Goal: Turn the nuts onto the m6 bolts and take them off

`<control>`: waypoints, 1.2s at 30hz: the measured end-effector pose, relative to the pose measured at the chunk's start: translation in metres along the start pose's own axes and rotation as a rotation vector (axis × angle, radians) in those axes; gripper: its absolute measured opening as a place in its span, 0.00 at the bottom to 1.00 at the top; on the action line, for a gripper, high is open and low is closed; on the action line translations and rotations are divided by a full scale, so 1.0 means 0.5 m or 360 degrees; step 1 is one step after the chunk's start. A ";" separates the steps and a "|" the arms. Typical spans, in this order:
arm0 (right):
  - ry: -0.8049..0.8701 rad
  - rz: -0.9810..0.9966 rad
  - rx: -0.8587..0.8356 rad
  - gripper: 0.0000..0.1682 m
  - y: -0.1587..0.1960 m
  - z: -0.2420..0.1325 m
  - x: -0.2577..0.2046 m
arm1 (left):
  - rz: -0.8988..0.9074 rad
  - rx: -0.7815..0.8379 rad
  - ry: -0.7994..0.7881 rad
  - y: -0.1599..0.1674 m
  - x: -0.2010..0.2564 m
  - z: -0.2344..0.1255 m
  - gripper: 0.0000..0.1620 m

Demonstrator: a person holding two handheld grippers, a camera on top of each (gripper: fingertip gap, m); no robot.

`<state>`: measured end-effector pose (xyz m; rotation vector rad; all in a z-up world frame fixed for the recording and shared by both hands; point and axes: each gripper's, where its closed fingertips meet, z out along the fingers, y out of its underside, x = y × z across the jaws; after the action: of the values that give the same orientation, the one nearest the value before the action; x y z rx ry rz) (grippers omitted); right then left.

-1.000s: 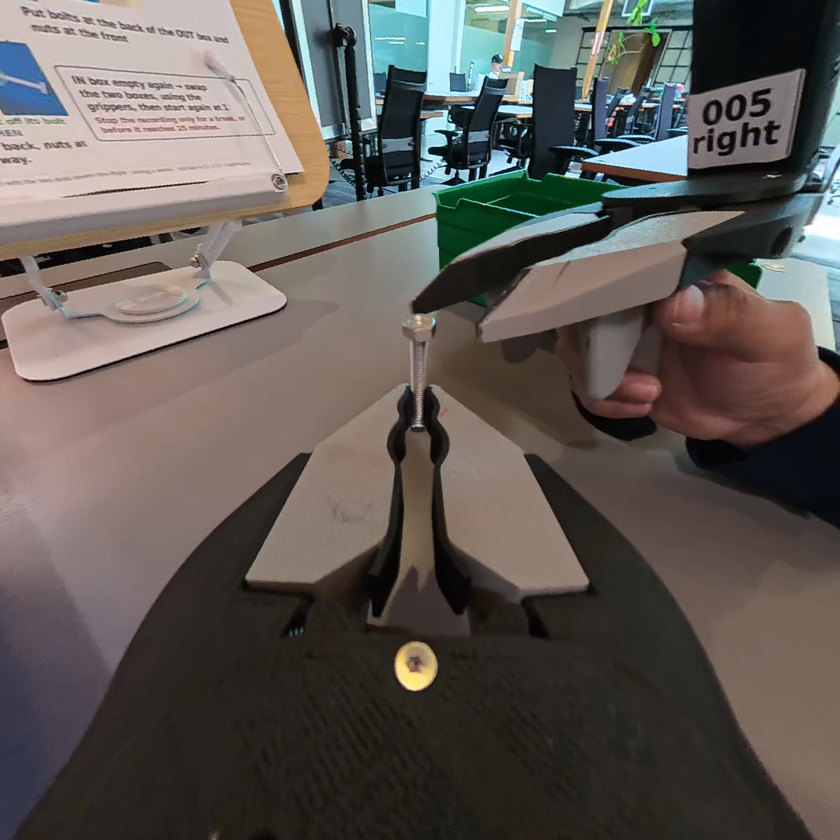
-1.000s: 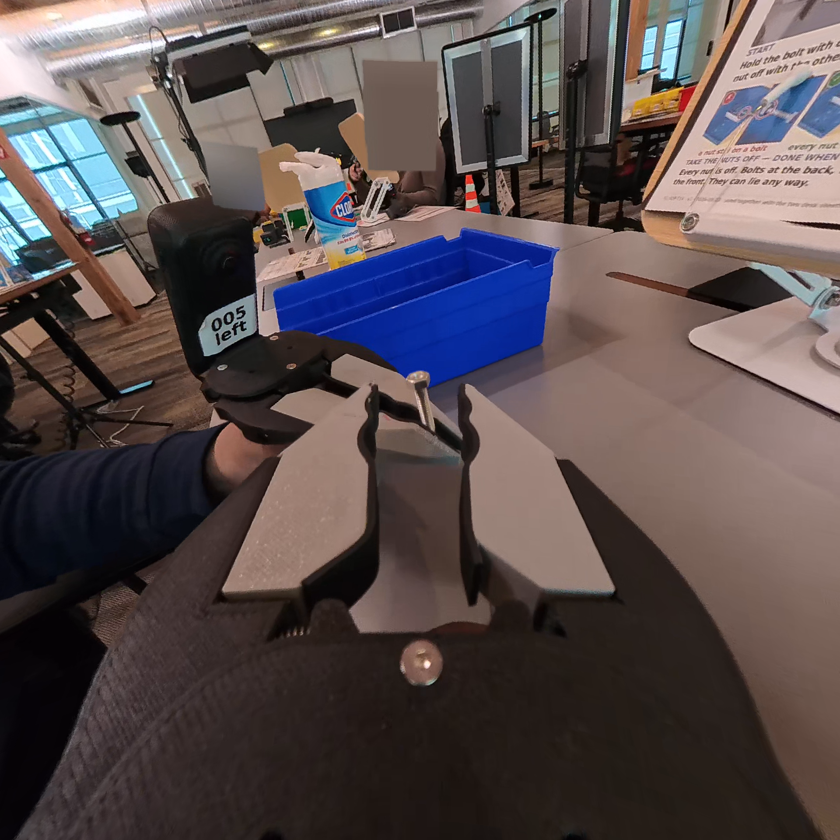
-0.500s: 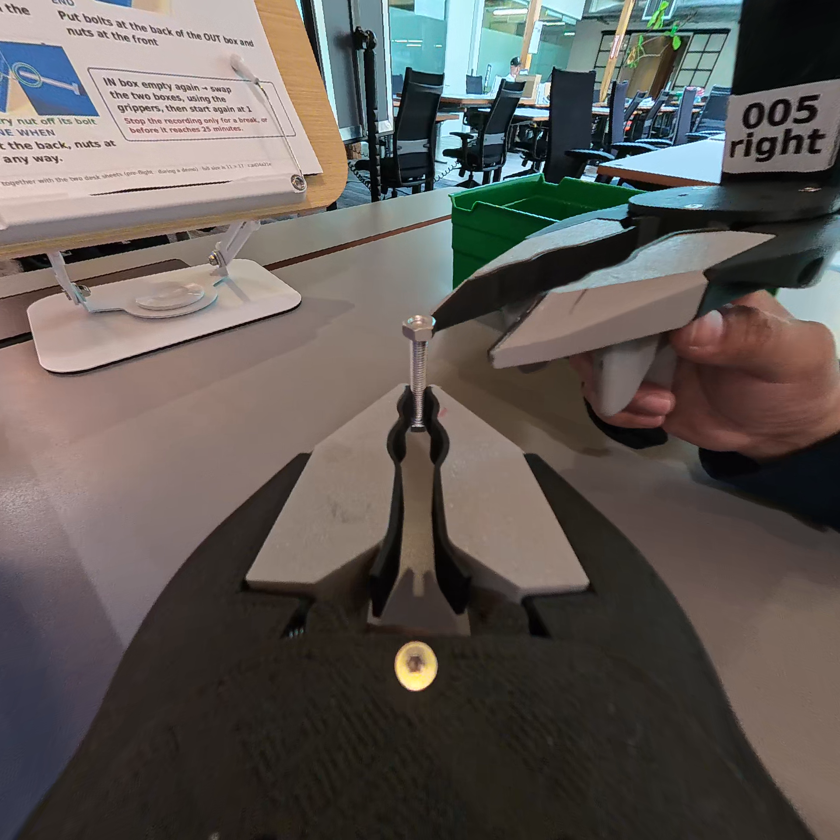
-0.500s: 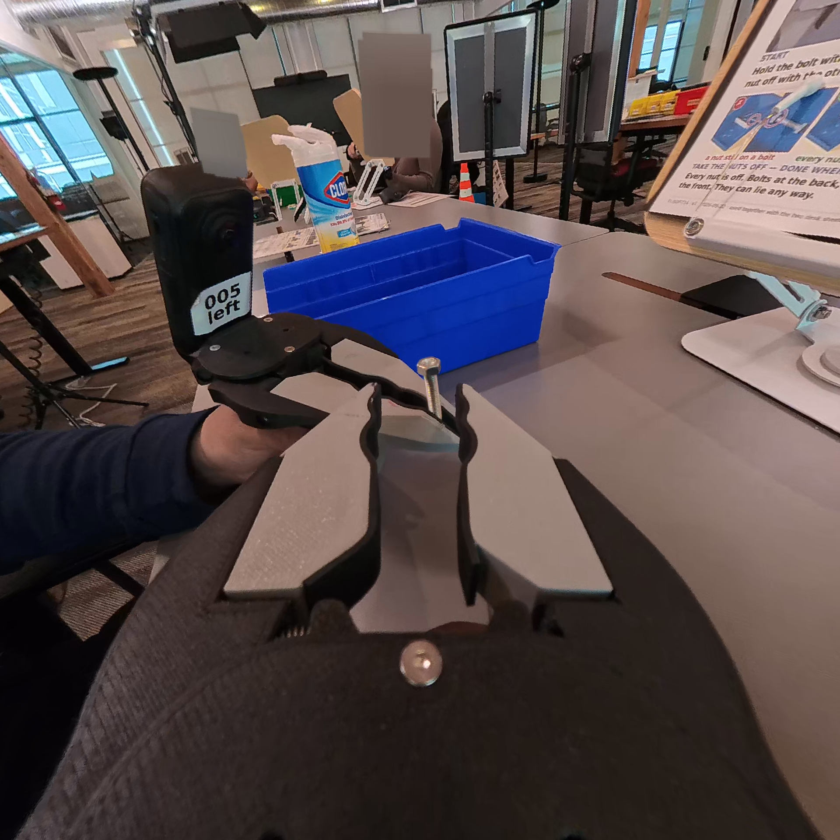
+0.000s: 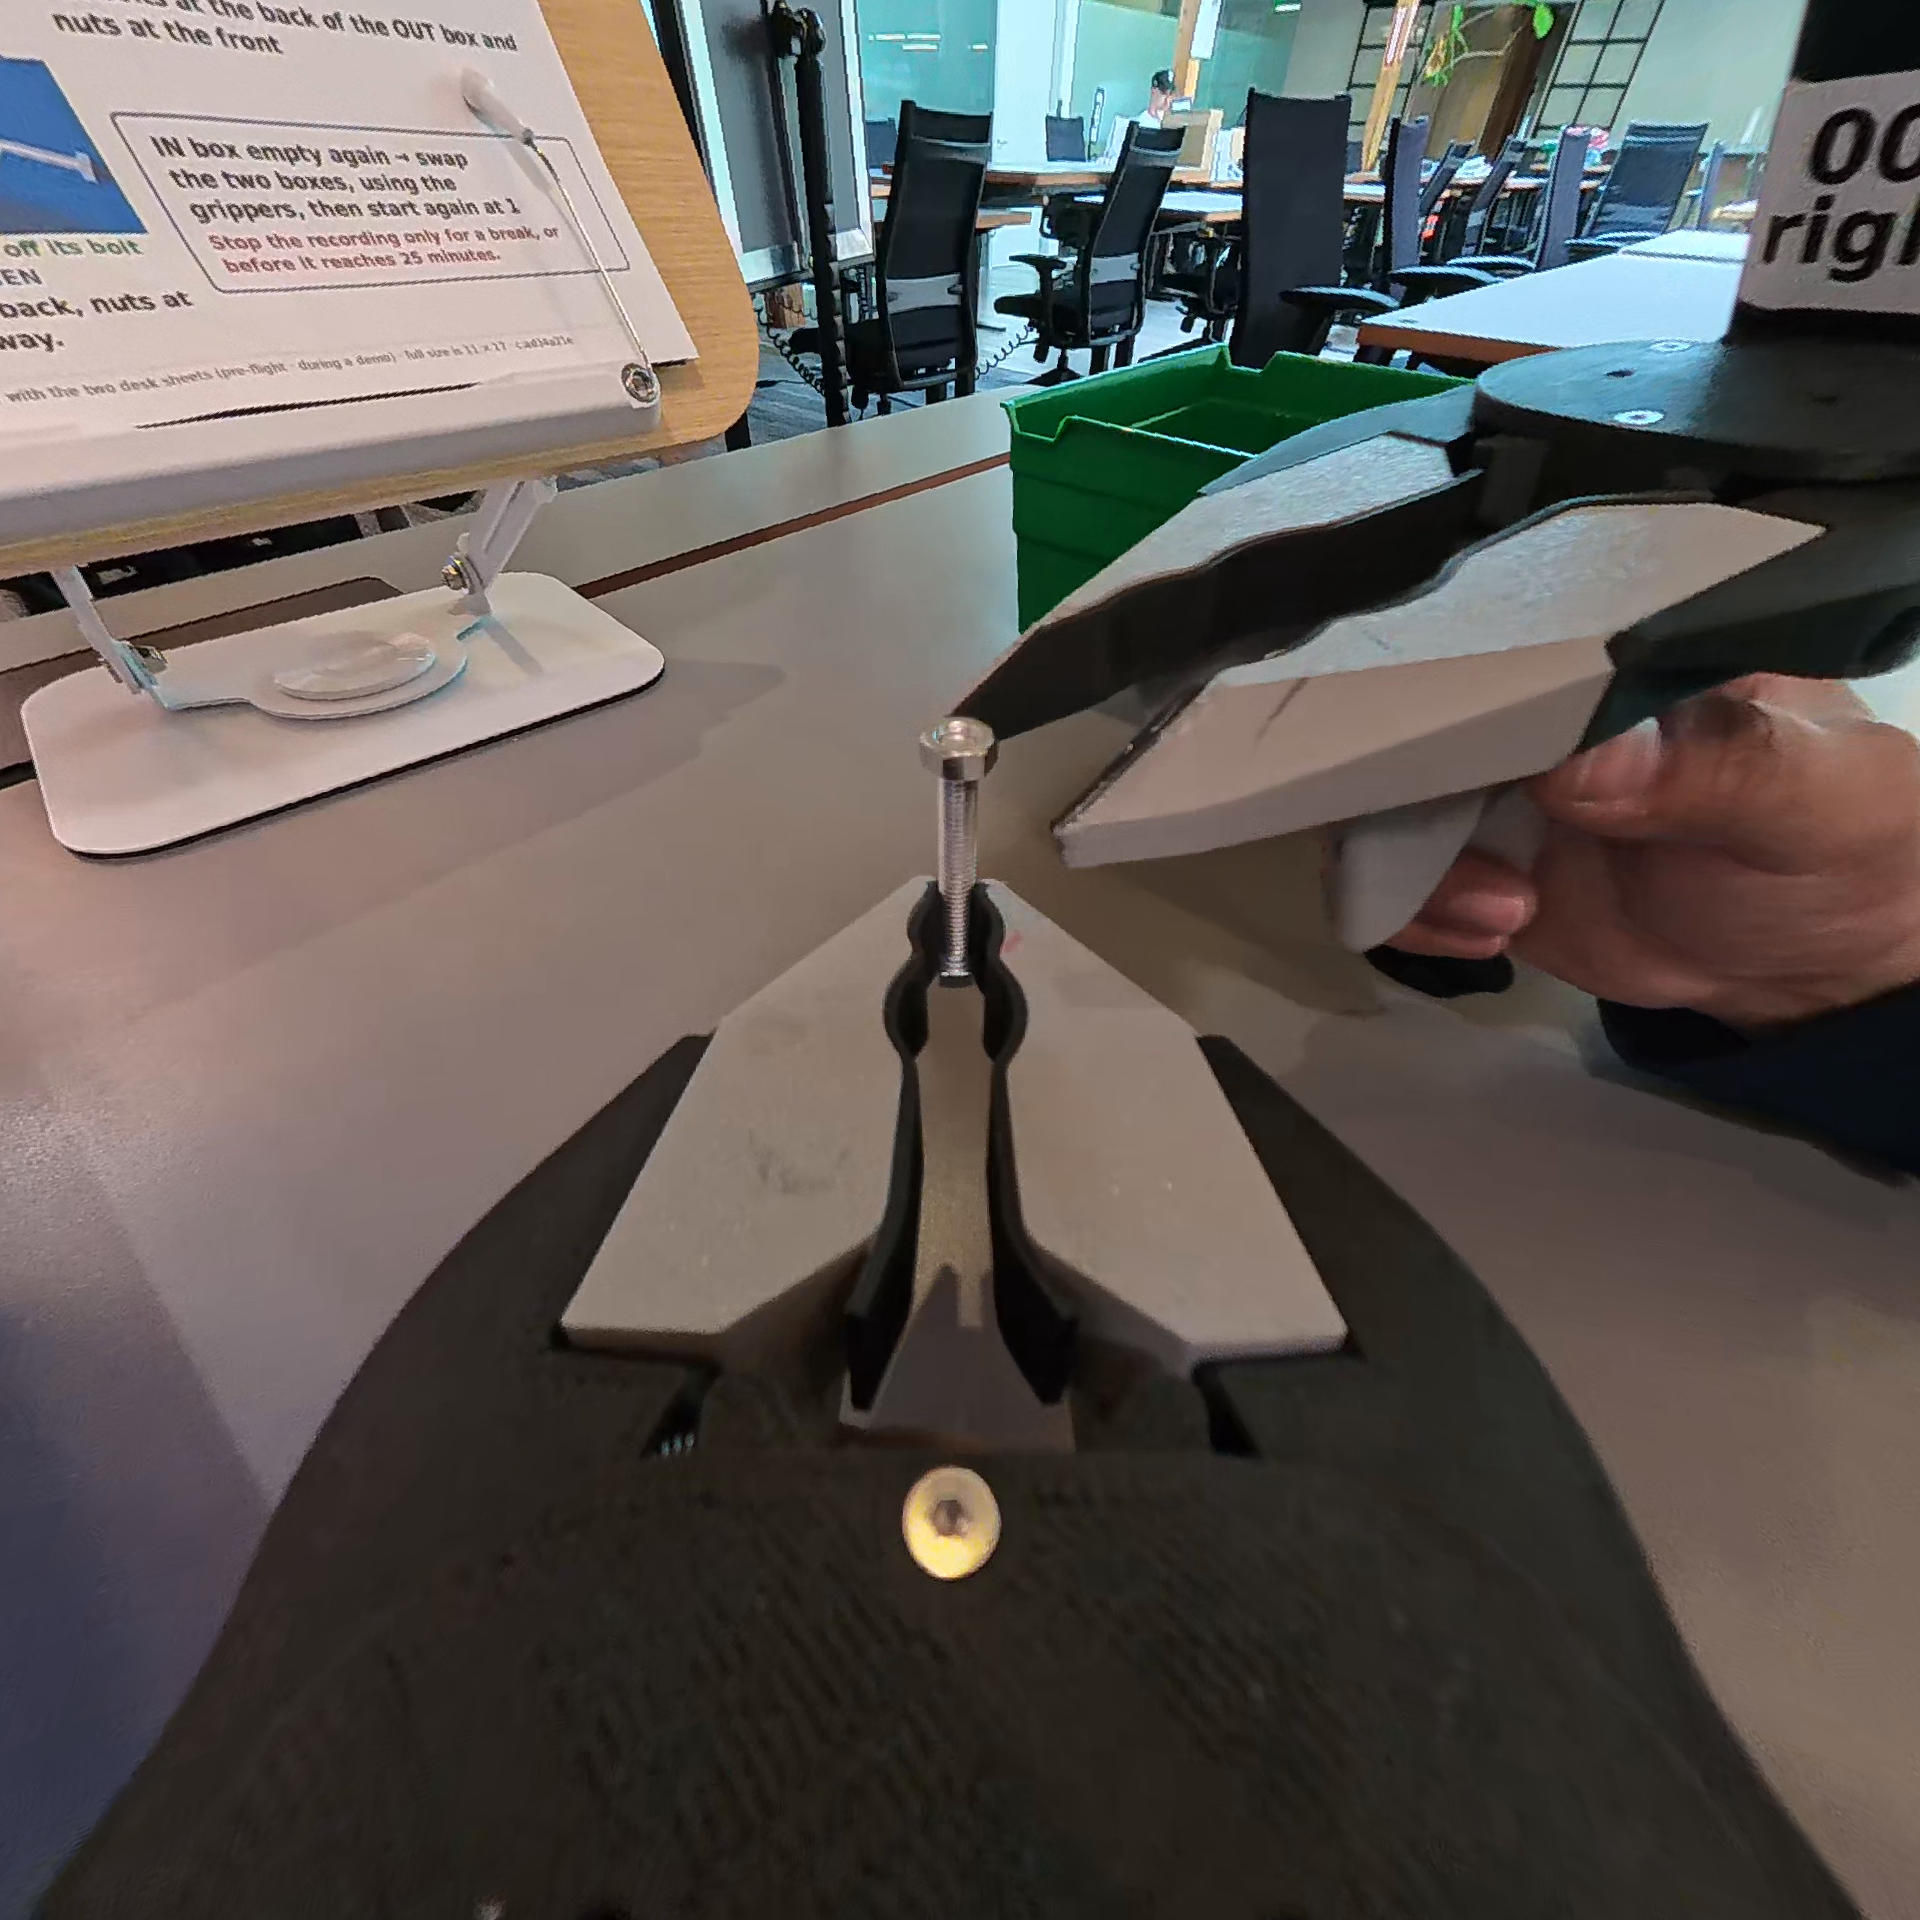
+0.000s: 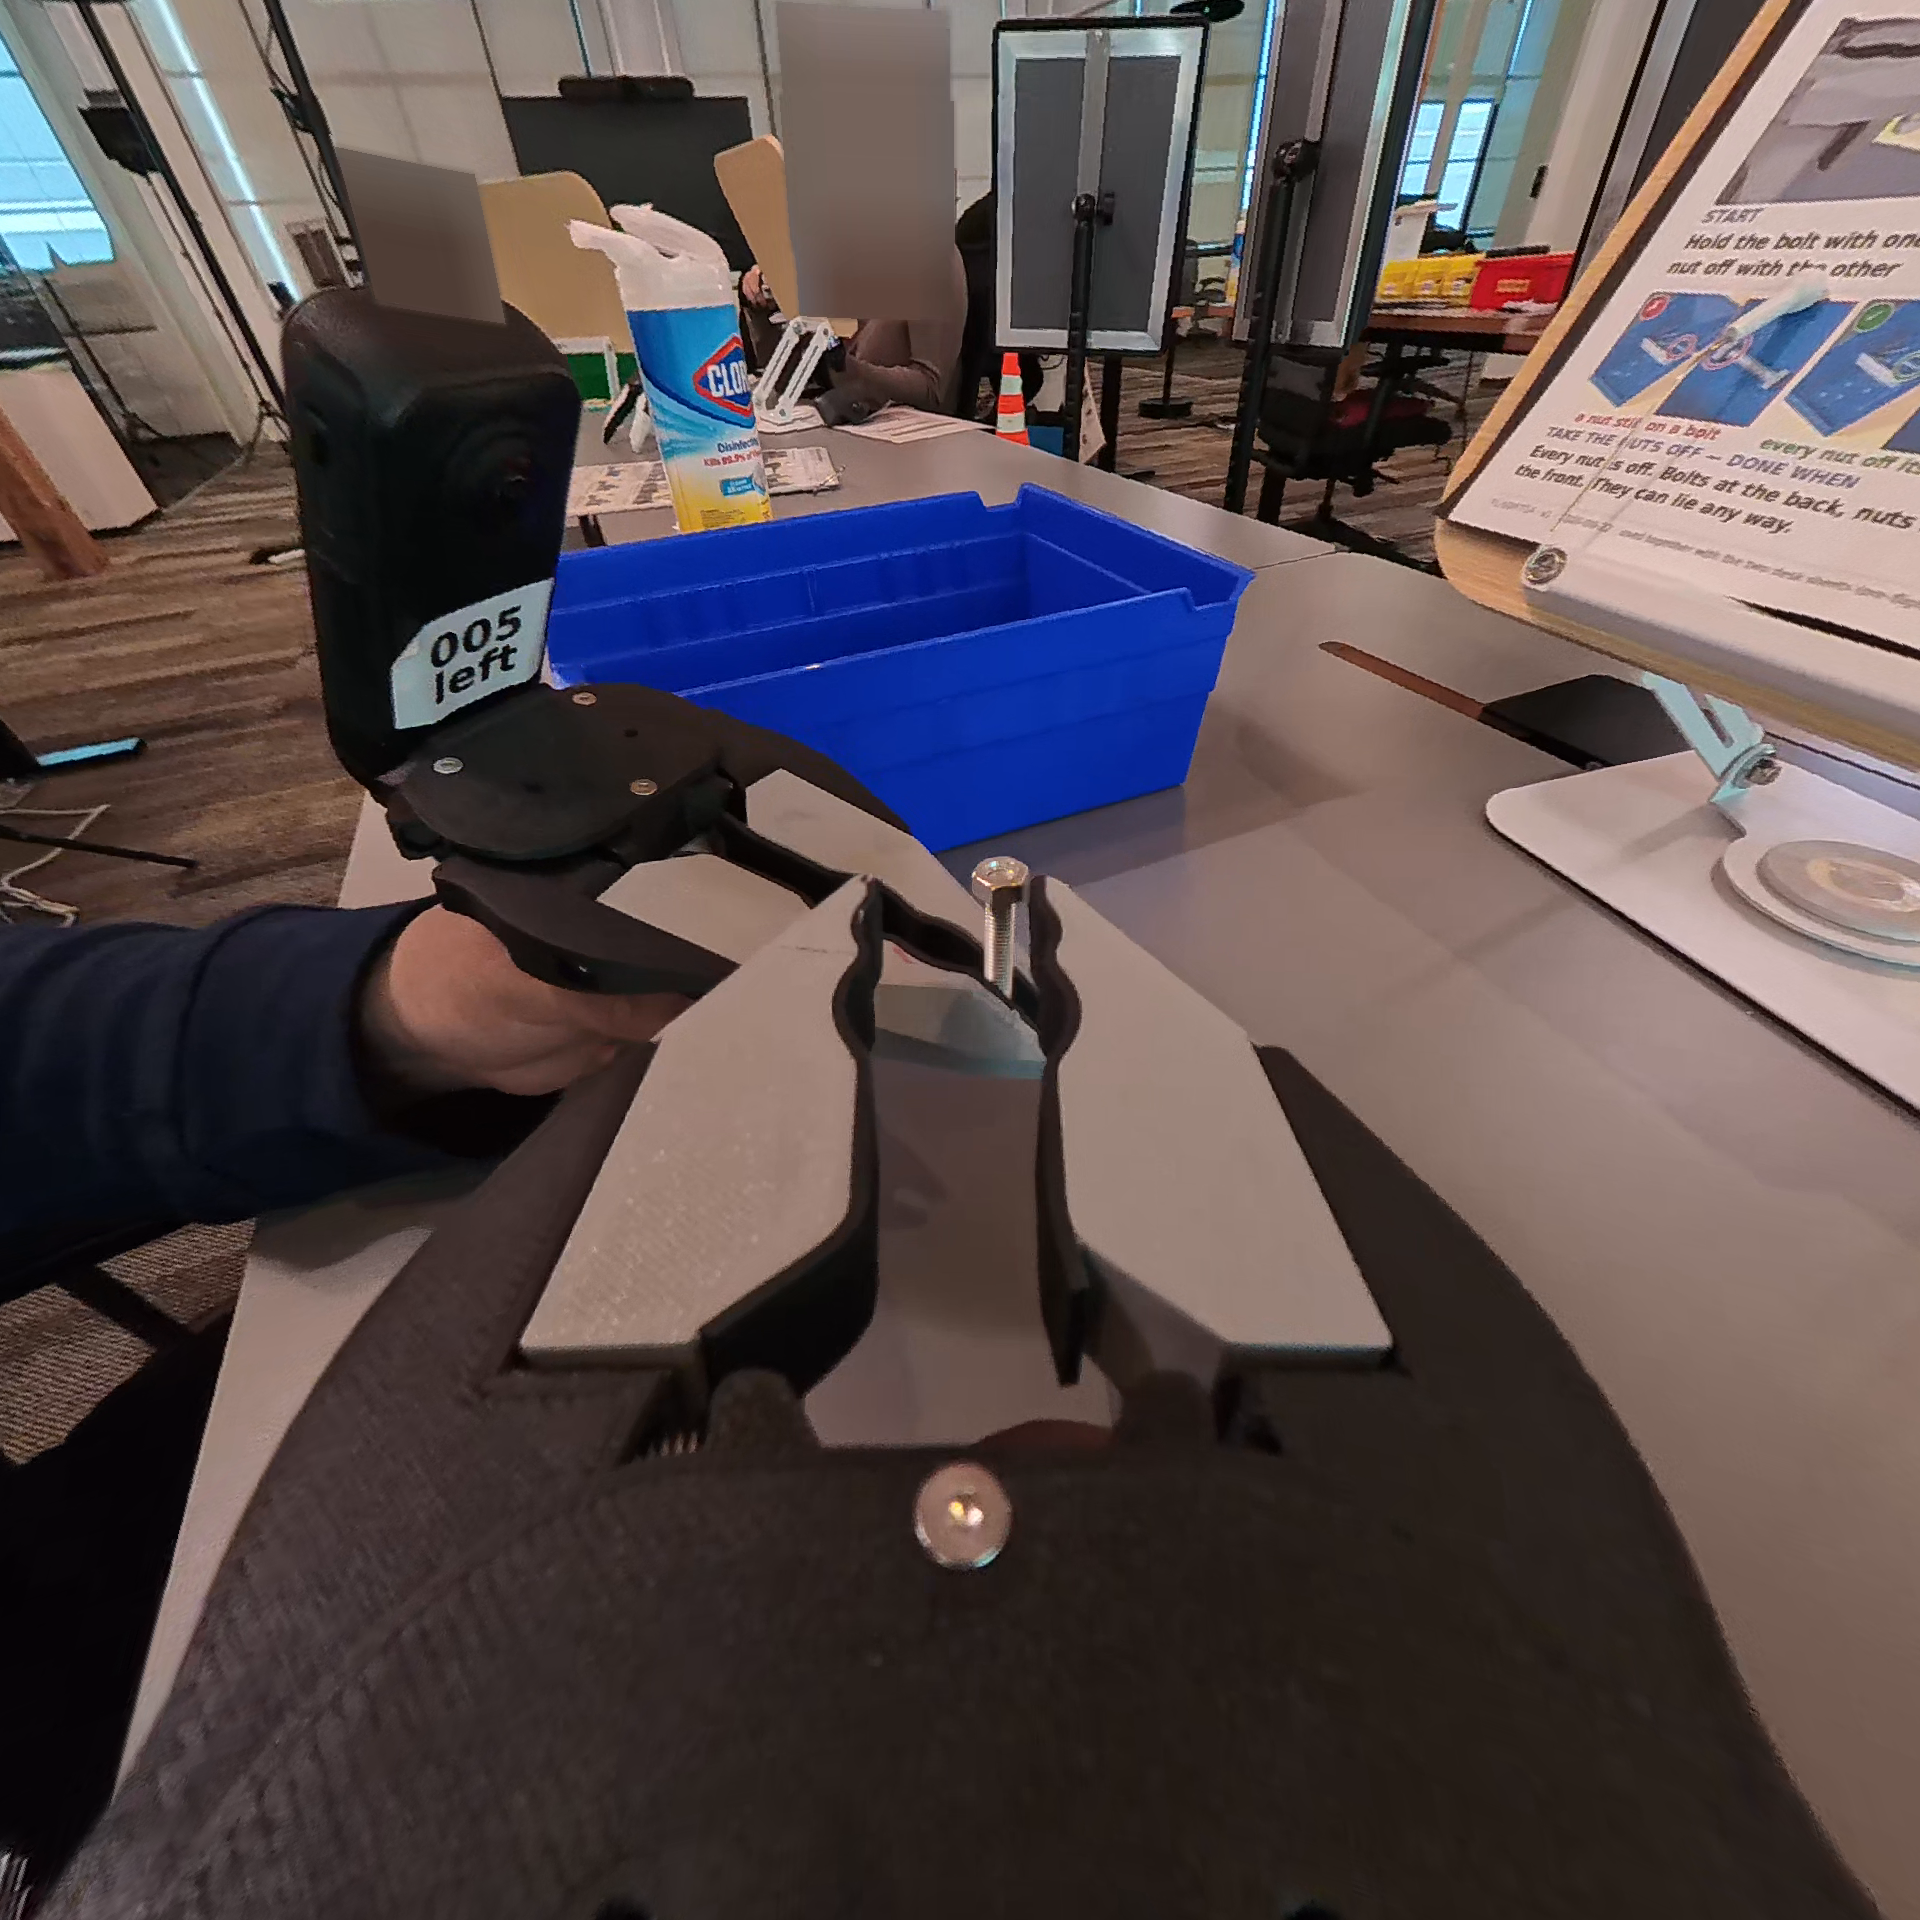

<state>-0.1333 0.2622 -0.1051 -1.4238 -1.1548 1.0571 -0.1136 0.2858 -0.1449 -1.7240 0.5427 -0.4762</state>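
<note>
At the upper left of my left wrist view a tilted wooden document stand [image 5: 665, 260] on a white base [image 5: 343, 707] holds a printed sheet [image 5: 312, 208], with a green bin [image 5: 1122, 468] at centre right on the grey table [image 5: 312, 1039] and black office chairs [image 5: 1101, 260] behind. In my right wrist view a blue bin [image 6: 935, 665] sits at centre. A wipes canister [image 6: 696, 384] stands behind it, upper left of centre, and an orange cone [image 6: 1013, 400] is farther back.

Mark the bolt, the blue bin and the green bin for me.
bolt [image 5: 957, 831], left wrist view, on the threaded shank above the claw tips.
blue bin [image 6: 966, 727], right wrist view, on its near outer wall.
green bin [image 5: 1081, 520], left wrist view, on its front wall.
</note>
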 end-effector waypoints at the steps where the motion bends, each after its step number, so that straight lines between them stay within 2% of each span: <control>1: 0.0009 -0.0004 -0.0002 0.14 0.000 0.000 0.001 | 0.0000 -0.0003 0.0002 0.001 0.000 0.000 0.01; 26: 0.0012 -0.0007 -0.0025 0.14 0.007 0.006 -0.002 | 0.0066 -0.0033 0.0048 0.006 0.019 0.005 0.01; 31: 0.0011 -0.0022 -0.0044 0.11 0.011 0.010 -0.006 | 0.0153 -0.0043 0.0100 0.007 0.042 0.009 0.01; 36: 0.0033 -0.0002 -0.0040 0.06 0.011 0.009 0.001 | 0.0118 -0.0031 0.0111 0.005 0.040 0.008 0.01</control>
<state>-0.1366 0.2631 -0.1110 -1.4501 -1.1579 1.0280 -0.0953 0.2764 -0.1479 -1.7042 0.6612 -0.4810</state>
